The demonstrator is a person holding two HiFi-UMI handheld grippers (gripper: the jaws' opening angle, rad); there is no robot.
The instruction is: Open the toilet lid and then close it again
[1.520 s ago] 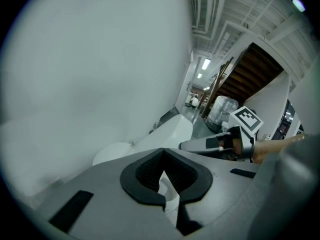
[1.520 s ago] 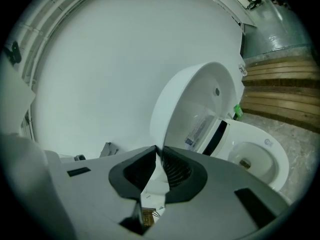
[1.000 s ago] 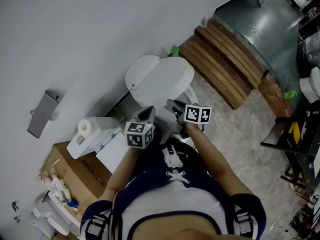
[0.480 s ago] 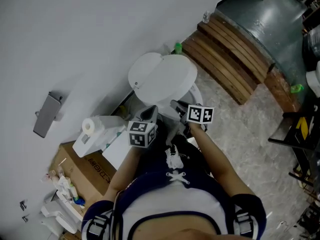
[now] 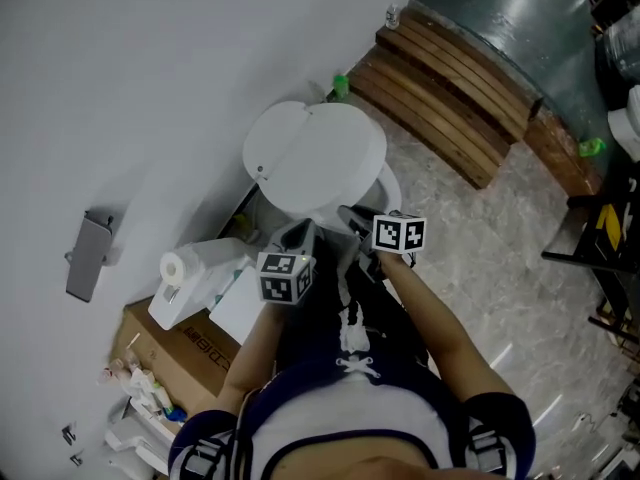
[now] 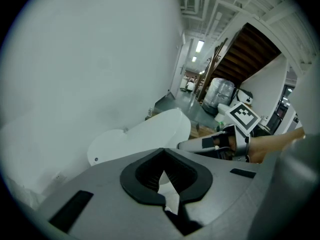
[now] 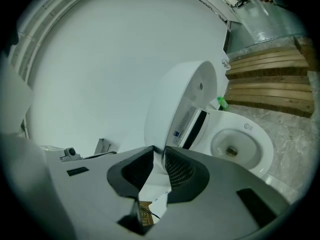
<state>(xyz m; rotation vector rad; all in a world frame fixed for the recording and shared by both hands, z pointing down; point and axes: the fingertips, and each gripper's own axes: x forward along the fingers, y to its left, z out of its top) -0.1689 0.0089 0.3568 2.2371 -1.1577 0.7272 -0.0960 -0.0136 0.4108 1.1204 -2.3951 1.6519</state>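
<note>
The white toilet lid [image 5: 315, 153] stands raised over the open bowl [image 7: 240, 144], leaning toward the wall. In the right gripper view the lid [image 7: 180, 104] rises just ahead, and its lower edge runs into the gap of my right gripper [image 7: 161, 154]. Those jaws have just been opening and stand slightly apart around that edge, with no visible press on it. My right gripper [image 5: 347, 215] sits in front of the bowl. My left gripper [image 5: 300, 233] hovers beside it to the left. Its tips [image 6: 163, 170] meet with nothing between them, and the lid [image 6: 145, 136] shows beyond.
Wooden steps [image 5: 450, 98] lie behind the toilet on the right, with a green bottle [image 5: 341, 86] by the wall. A paper roll [image 5: 172, 263] on a white unit and a cardboard box [image 5: 175, 343] stand to the left. A grey fitting [image 5: 88, 256] hangs on the wall.
Both grippers have eased slightly back and down from the toilet. The lid has stayed raised.
</note>
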